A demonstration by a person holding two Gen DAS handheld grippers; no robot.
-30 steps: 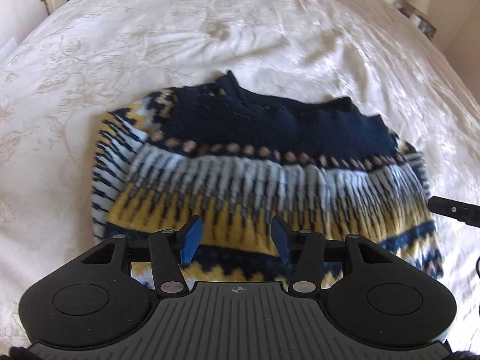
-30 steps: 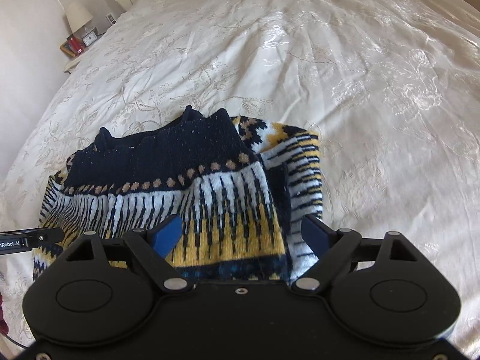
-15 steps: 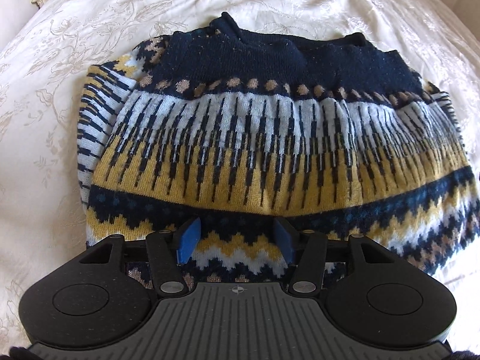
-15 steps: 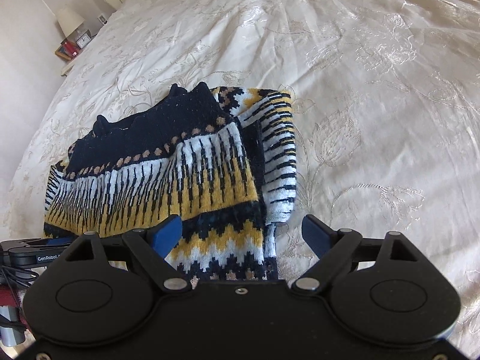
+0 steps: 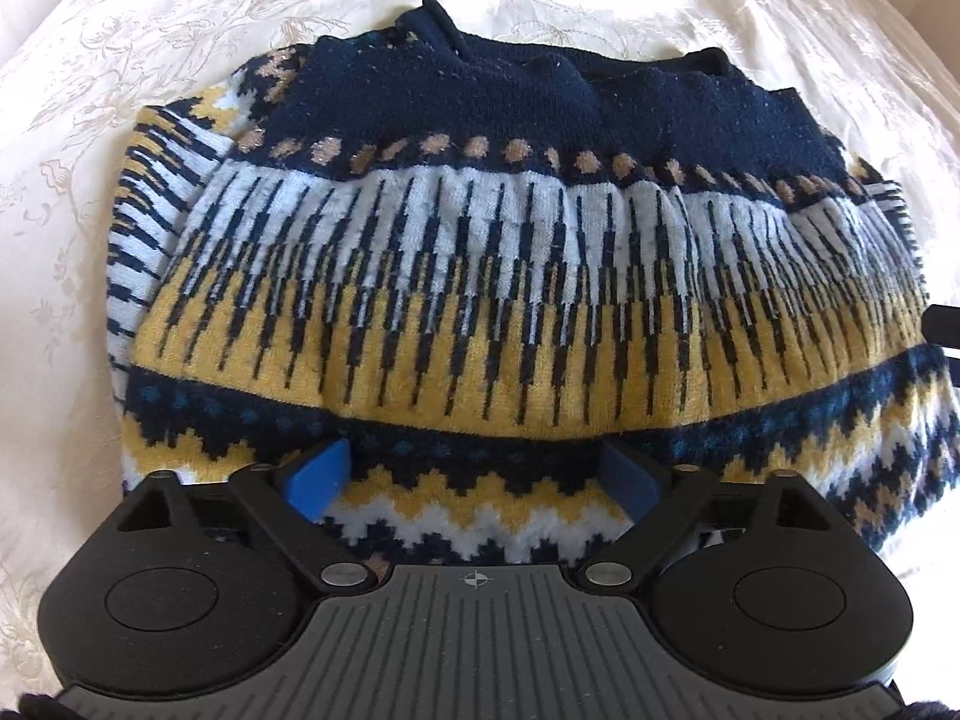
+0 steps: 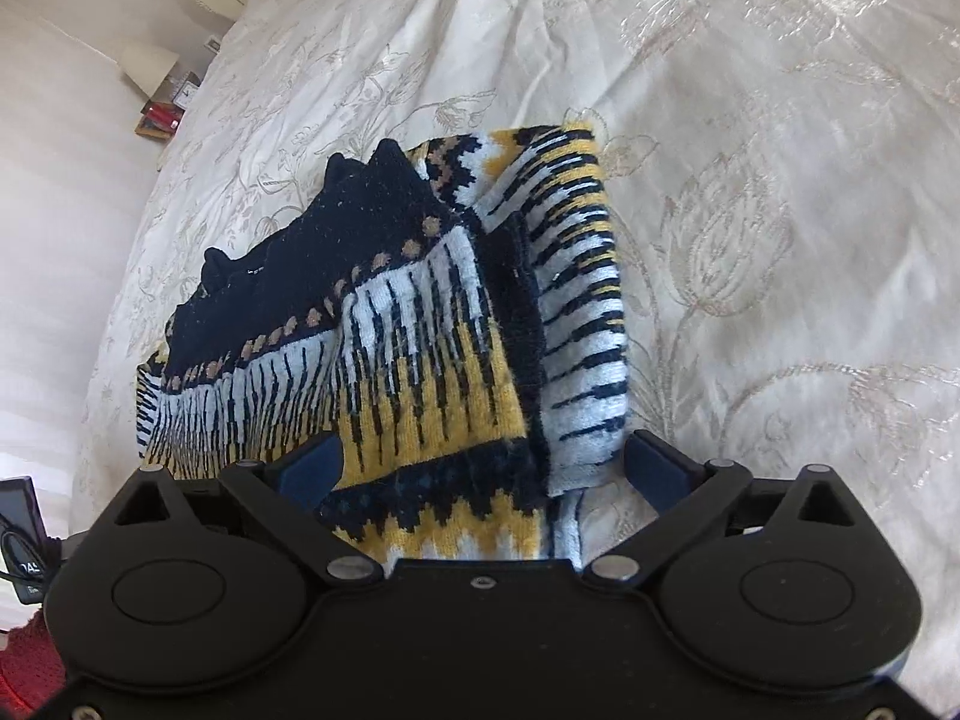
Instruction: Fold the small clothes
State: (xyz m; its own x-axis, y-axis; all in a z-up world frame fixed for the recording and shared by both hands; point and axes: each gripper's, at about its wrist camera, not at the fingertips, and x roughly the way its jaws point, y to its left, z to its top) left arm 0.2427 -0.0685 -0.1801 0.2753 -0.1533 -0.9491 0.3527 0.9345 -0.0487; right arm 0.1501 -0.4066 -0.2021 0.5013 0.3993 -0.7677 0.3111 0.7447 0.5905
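Note:
A navy, yellow and white patterned knit sweater [image 5: 480, 276] lies partly folded on the cream bedspread [image 5: 120, 60]. My left gripper [image 5: 477, 477] is open, its blue pads either side of the sweater's near hem with the zigzag band between them. In the right wrist view the sweater [image 6: 420, 348] shows its right edge, with a striped sleeve folded along it. My right gripper [image 6: 483, 468] is open wide and straddles that near right corner of the sweater. Neither gripper is closed on the cloth.
The embroidered cream bedspread [image 6: 750, 180] spreads all around the sweater. A bedside table with a lamp and books [image 6: 162, 102] stands far left beyond the bed. Part of the other gripper [image 5: 945, 330] shows at the right edge of the left wrist view.
Both grippers have moved down and forward to the sweater's near hem. The left gripper has opened wider. The sweater now fills both views.

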